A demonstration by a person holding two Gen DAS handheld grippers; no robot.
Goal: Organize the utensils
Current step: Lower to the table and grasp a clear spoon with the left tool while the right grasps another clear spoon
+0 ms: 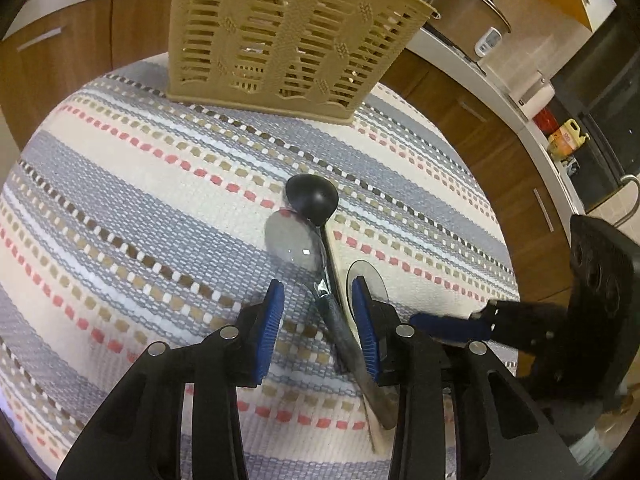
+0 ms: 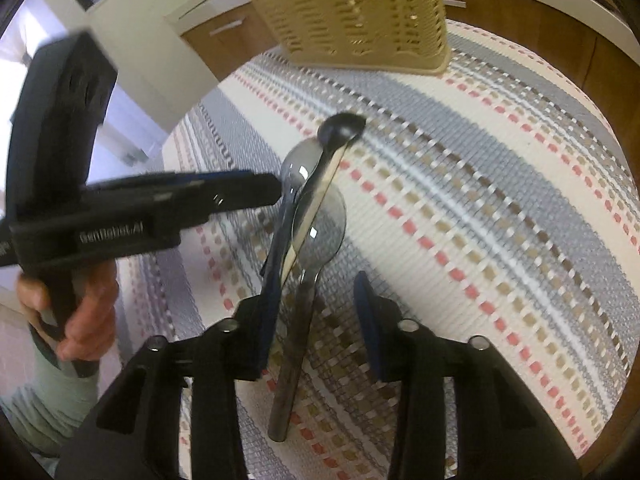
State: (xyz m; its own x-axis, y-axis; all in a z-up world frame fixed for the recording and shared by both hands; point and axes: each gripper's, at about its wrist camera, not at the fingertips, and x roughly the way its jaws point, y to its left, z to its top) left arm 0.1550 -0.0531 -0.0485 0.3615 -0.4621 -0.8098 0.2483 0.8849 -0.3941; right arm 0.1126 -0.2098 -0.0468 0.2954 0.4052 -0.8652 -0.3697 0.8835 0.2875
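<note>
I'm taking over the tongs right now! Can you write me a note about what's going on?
Left tongs: open, straddling a shiny metal spoon at its handle.
Right tongs: open, straddling the other metal spoon at its handle.
Both spoons and the black round-bowled spoon lie crossed on the striped woven cloth. The beige slotted plastic basket stands beyond them.
Done: nothing gripped yet.
Left: probably grip, lift and put all three in the basket.

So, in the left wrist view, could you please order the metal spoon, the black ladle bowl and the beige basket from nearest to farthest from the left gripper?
1. Metal spoon: handle between the left gripper jaws.
2. Black ladle bowl: just beyond.
3. Beige basket: far end of the cloth.
</note>
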